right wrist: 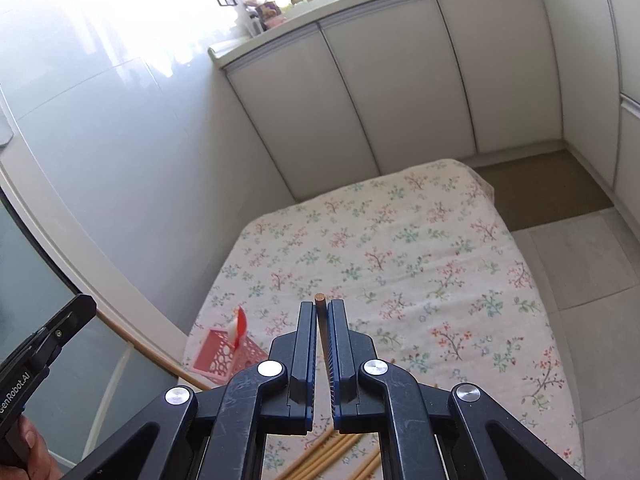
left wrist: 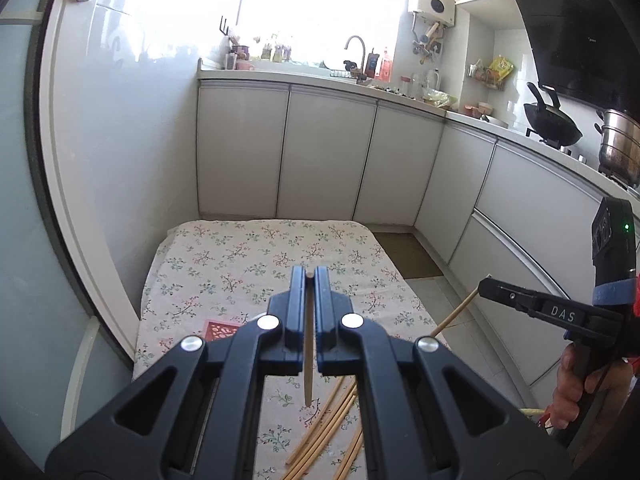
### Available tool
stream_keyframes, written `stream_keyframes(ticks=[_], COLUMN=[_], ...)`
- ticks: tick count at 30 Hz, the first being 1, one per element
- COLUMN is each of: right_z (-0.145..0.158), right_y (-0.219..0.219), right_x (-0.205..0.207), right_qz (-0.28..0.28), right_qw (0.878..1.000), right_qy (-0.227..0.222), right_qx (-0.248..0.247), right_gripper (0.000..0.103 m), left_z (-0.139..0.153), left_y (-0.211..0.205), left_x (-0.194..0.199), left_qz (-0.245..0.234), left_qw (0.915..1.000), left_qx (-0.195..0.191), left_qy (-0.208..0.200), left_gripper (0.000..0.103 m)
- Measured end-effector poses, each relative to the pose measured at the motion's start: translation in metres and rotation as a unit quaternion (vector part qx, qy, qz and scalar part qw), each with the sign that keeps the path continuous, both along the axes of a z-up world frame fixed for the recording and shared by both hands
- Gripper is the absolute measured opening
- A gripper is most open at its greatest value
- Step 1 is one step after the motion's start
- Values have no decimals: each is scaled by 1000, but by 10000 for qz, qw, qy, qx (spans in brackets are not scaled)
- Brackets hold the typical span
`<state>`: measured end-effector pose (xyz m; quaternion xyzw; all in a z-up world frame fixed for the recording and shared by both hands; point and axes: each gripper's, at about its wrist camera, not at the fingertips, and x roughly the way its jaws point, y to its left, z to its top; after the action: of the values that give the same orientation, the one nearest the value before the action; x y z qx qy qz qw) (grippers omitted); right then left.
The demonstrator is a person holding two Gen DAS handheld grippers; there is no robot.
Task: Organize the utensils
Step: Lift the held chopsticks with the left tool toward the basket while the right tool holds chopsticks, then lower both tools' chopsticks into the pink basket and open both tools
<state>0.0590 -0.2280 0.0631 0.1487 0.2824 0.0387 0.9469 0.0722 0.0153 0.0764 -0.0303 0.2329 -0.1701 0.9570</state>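
Both grippers hang above a small table under a floral cloth point(left wrist: 240, 256). My left gripper point(left wrist: 309, 277) is shut on one wooden chopstick point(left wrist: 308, 360), which runs back between the fingers. It also shows in the right wrist view, where the left gripper point(right wrist: 85, 305) trails its chopstick point(right wrist: 160, 356). My right gripper point(right wrist: 320, 309) is shut on another chopstick point(right wrist: 319, 299), end-on at the tips. From the left, the right gripper point(left wrist: 487, 285) holds that stick point(left wrist: 452, 314) slanting down. Several loose chopsticks point(left wrist: 324, 428) lie on the cloth below. A pink perforated basket point(right wrist: 222, 354) stands at the table's left.
White cabinet doors point(left wrist: 324, 152) and a counter wrap the far side and right. A black wok point(left wrist: 552, 120) and a steel pot point(left wrist: 620, 144) sit on the stove at right. A brown floor mat point(right wrist: 548, 188) lies beyond the table. A glass door frame point(right wrist: 100, 264) runs along the left.
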Motion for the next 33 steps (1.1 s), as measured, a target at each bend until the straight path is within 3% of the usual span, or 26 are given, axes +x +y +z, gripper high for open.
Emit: stream_keyframes(ticks=[15,33], right_z=[24,54], right_y=[17,49], right_x=[13,55], right_qz=[188,500], right_qw=[9996,9979], right_qy=[-119,-315], right_qx=[-198,-279], right_gripper=[4,4], left_z=[22,32], left_y=[24,32], left_x=[10,45], left_qz=[320,530], left_qw=[9991,9984], left_qx=[-158,91], left_qy=[-237,-184], left_gripper=[5,4])
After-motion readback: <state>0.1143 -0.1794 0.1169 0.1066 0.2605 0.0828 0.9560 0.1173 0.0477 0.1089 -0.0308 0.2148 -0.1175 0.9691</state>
